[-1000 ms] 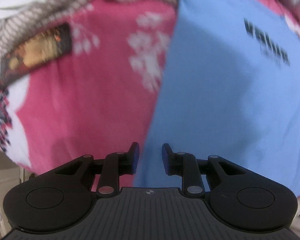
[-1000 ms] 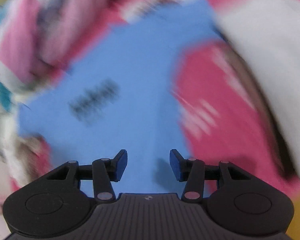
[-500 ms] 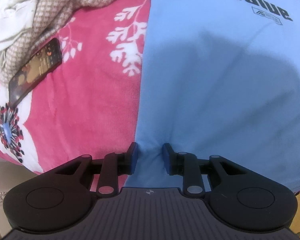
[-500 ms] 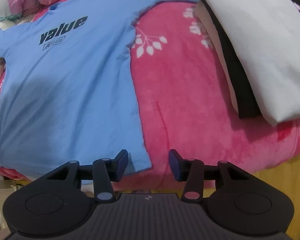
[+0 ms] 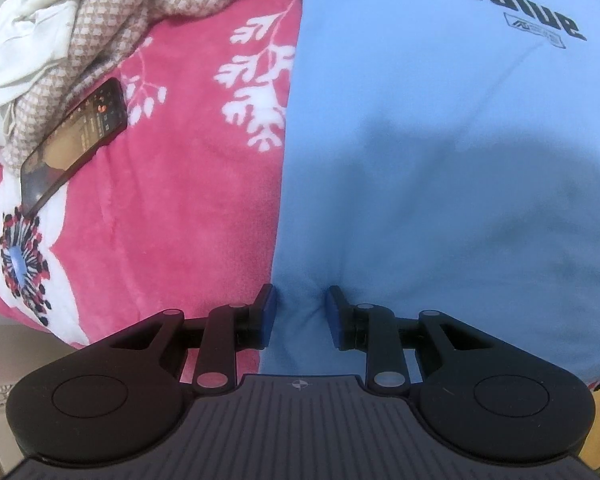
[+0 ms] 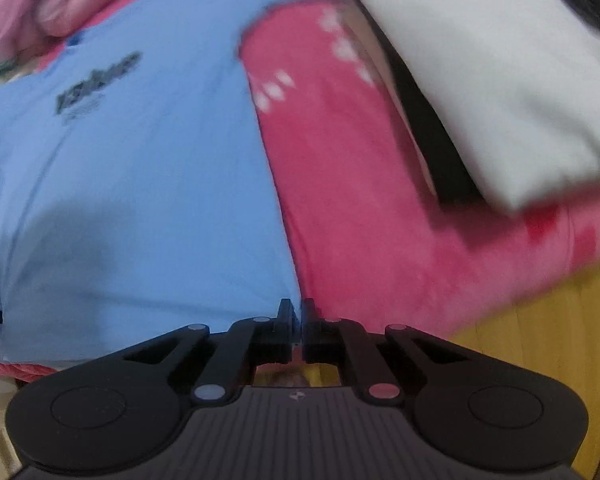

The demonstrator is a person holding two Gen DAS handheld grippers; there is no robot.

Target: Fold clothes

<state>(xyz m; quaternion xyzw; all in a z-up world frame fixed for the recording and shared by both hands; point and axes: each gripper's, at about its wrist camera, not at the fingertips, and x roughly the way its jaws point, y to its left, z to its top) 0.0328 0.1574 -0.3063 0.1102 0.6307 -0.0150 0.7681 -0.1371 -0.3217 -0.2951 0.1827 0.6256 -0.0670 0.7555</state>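
A light blue T-shirt (image 5: 440, 160) with a black "value" print lies flat on a pink flowered blanket (image 5: 180, 220). My left gripper (image 5: 299, 312) points down at the shirt's lower left hem corner. Its blue pads stand a little apart with puckered blue fabric between them, and I see no pinch. In the right wrist view the same T-shirt (image 6: 140, 180) fills the left half. My right gripper (image 6: 298, 320) sits at the lower right hem corner, its jaws closing together on the tip of the fabric.
A dark phone (image 5: 74, 144) lies on the blanket left of the shirt, beside a beige knit (image 5: 140, 8) and white cloth (image 5: 24, 48). Right of the shirt sits a folded white garment (image 6: 480, 80) on a black one (image 6: 436, 148). A yellow surface (image 6: 540, 320) shows past the blanket's edge.
My right gripper slid to the shirt's lower right corner and its jaws closed there. The left gripper settled over the lower left corner, its gap barely changed.
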